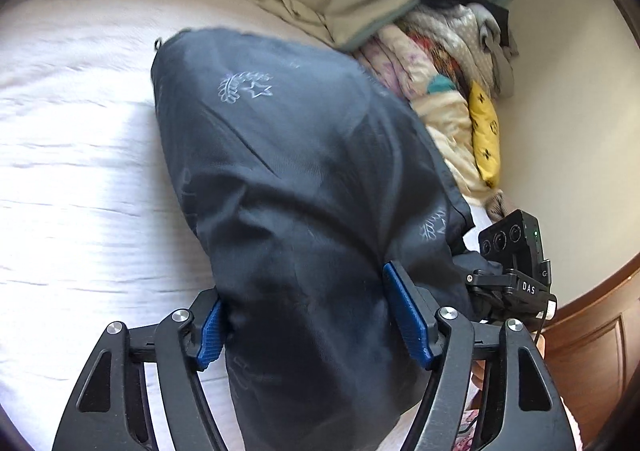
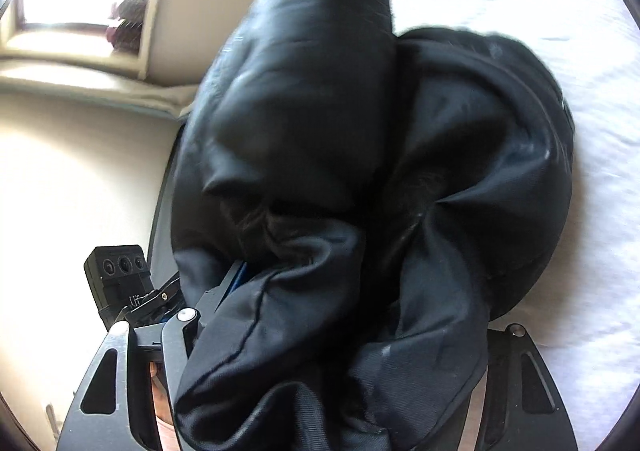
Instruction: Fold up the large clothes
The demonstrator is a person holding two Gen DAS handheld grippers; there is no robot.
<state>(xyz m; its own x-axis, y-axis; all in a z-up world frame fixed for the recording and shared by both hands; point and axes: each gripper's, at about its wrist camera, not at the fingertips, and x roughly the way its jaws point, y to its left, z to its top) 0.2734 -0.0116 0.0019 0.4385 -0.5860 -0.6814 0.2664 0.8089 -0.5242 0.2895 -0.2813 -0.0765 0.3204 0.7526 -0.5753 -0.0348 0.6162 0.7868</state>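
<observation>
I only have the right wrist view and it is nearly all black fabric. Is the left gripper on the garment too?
Observer: Yes. In the left wrist view the left gripper has the dark jacket bunched between its blue pads.
Operator: Anything printed on that side?
Observer: A pale wreath-and-star emblem shows on the lining.
Operator: What lies beyond the jacket?
Observer: A pile of mixed clothes against the wall, with a yellow item beside it.
</observation>
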